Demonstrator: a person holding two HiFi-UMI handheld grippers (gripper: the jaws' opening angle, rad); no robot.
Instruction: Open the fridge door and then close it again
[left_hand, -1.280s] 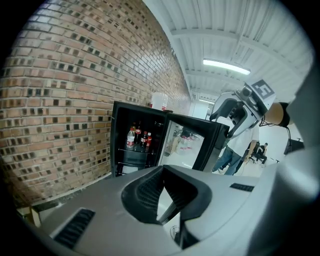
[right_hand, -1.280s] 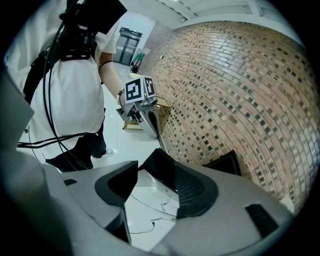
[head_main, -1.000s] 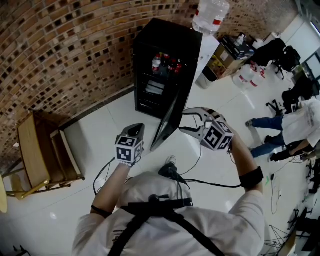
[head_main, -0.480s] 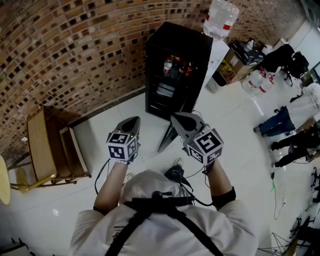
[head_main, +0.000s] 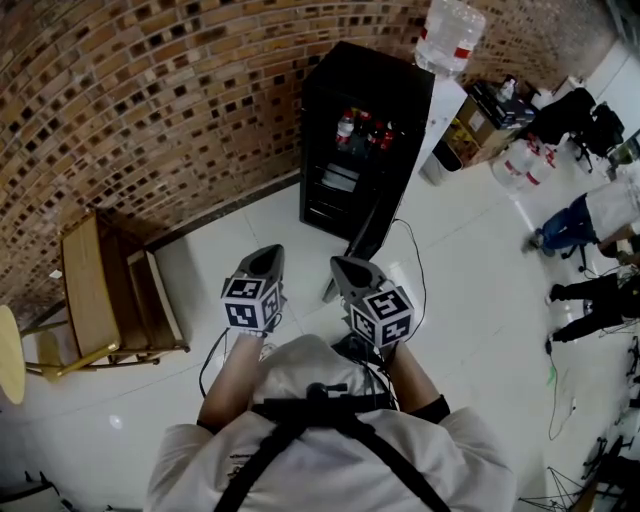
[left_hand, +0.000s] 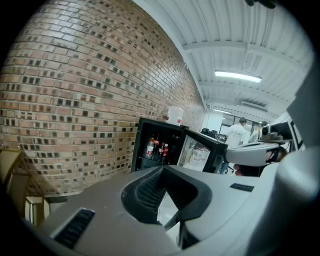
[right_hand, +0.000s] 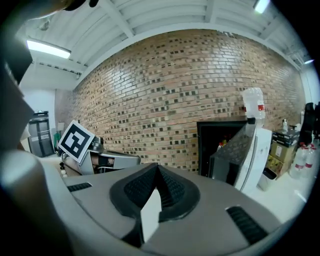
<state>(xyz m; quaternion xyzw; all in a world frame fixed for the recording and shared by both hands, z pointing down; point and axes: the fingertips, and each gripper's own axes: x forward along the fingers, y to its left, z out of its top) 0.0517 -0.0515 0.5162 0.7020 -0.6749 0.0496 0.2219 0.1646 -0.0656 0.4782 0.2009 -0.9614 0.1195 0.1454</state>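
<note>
The black fridge (head_main: 365, 110) stands against the brick wall with its door (head_main: 362, 232) swung open toward me, seen edge-on. Red-capped bottles (head_main: 366, 128) show on its top shelf. My left gripper (head_main: 265, 258) and right gripper (head_main: 346, 268) are held side by side over the white floor, well short of the door, both shut on nothing. In the left gripper view the fridge (left_hand: 156, 147) and its glass door (left_hand: 204, 152) lie beyond the shut left gripper (left_hand: 163, 175). The right gripper view has the fridge (right_hand: 220, 142) and door (right_hand: 234, 152) past the shut right gripper (right_hand: 156, 182).
A wooden chair (head_main: 95, 300) stands at the left by the brick wall (head_main: 150, 110). A white water dispenser with a bottle (head_main: 448, 38) is right of the fridge. A cable (head_main: 412, 270) trails on the floor. People (head_main: 590, 225) are at the far right.
The right gripper, open beside the door's edge before, has shut, rolled over and drawn back toward me. The left gripper shifted slightly. The door stays open.
</note>
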